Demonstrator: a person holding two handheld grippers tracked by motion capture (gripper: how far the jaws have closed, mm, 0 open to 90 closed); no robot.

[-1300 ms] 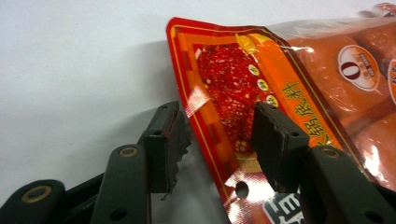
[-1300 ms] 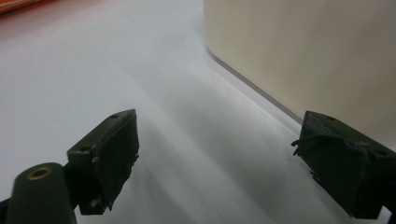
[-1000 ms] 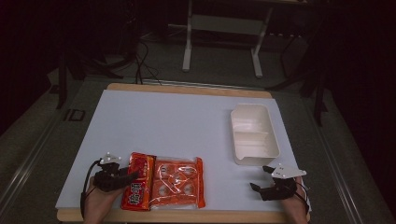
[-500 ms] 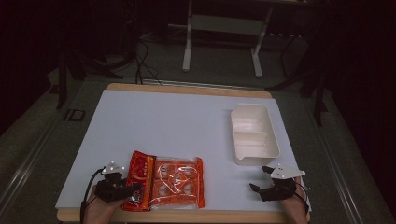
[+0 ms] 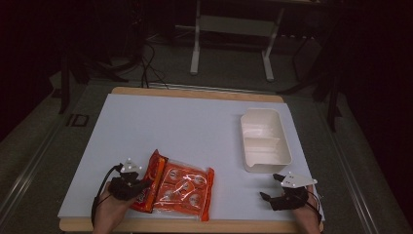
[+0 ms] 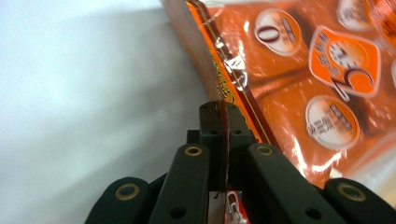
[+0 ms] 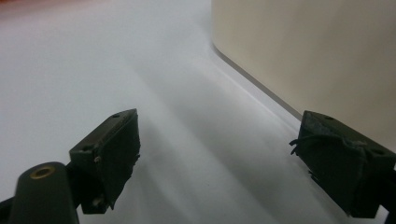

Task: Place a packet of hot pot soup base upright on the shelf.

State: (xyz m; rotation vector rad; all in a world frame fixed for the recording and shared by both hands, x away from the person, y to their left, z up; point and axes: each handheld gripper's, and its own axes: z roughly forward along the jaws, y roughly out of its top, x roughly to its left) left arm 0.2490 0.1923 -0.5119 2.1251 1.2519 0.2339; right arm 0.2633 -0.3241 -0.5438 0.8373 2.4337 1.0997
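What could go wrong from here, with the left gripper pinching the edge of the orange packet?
1. The left gripper is shut on just the thin sealed edge of the orange packet; the film could slip out or tear if it is lifted.
2. The packet lies close to the table's near edge, so a drag towards the person might pull it off.
3. The right gripper sits open beside the white tray and could nudge it.

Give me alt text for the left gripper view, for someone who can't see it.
The left gripper has its two black jaws shut on the thin edge of an orange snack packet, seen close up. The packet lies to the right on a white table.
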